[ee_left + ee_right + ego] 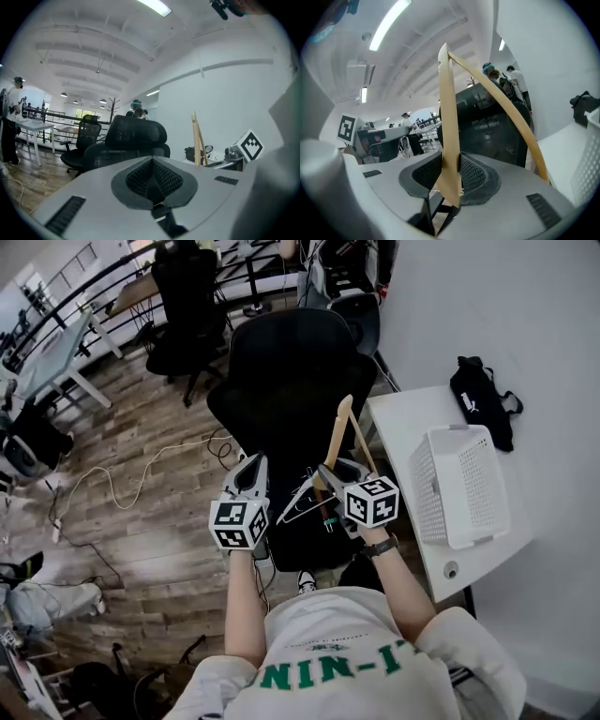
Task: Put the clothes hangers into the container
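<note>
My right gripper (330,476) is shut on a light wooden clothes hanger (339,432), which sticks up and away from me above the black chair. In the right gripper view the hanger (449,136) is clamped between the two dark pads, and its curved arm sweeps off to the right. My left gripper (251,472) hovers beside it on the left, shut with nothing between its jaws (152,177). The white perforated basket (461,486) lies on the white table (403,427) to the right of both grippers. Its edge (589,161) shows at the right of the right gripper view.
A black office chair (291,381) stands directly under and ahead of the grippers. A black bag (483,401) lies at the table's far end against the wall. Cables trail over the wooden floor (141,484) at left; more chairs and desks stand farther back.
</note>
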Tool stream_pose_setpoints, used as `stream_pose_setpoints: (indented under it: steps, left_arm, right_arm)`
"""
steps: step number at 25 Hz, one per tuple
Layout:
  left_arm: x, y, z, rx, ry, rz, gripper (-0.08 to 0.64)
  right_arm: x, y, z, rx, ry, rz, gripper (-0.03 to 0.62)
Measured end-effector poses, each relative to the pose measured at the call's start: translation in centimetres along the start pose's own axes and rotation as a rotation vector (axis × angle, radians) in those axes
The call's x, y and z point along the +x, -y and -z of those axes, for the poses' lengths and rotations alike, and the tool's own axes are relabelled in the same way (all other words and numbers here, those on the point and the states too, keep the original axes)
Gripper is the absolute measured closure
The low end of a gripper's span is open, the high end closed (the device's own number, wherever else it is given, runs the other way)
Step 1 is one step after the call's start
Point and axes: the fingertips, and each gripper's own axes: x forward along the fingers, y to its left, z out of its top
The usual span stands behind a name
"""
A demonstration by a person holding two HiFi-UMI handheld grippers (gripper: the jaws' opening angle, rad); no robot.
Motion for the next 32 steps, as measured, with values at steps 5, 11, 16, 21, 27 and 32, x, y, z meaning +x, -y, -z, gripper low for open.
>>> stream_pose_setpoints:
  steps: [5, 11, 16, 21, 27, 32]
  left_arm:
    - [0.8, 2.8, -6.7, 0.066, 0.037, 0.030, 0.546]
    - [1.7, 6.0, -11.7, 0.121, 0.103, 0.097, 0.546]
    - [4.2, 10.2, -14.2, 0.125, 0.135, 0.168, 0.545]
    - [7.6, 14.9, -15.2, 0.136, 0.152, 0.264, 0.545]
    - [11.7, 22.5, -15.1, 0.151, 0.145, 0.434, 0.545]
    - [15.3, 29.0, -14.4, 0.164, 0.122, 0.563, 0.545]
  right_arm:
    - [-4.0, -0.3, -7.6, -0.036, 0.111, -0.023, 0.460]
    - [-8.4, -1.2, -15.3, -0.139, 0.211, 0.031, 0.459]
    - [-12.9, 0.4, -20.9, -0.135, 0.302, 0.058, 0.459]
    - [-18.3, 4.7, -24.7, -0.149, 0.364, 0.158, 0.459]
    - [-25.0, 12.6, -24.1, -0.085, 0.392, 0.327, 0.459]
    - [-28.7, 20.0, -21.4, 0.041, 0.397, 0.428, 0.459]
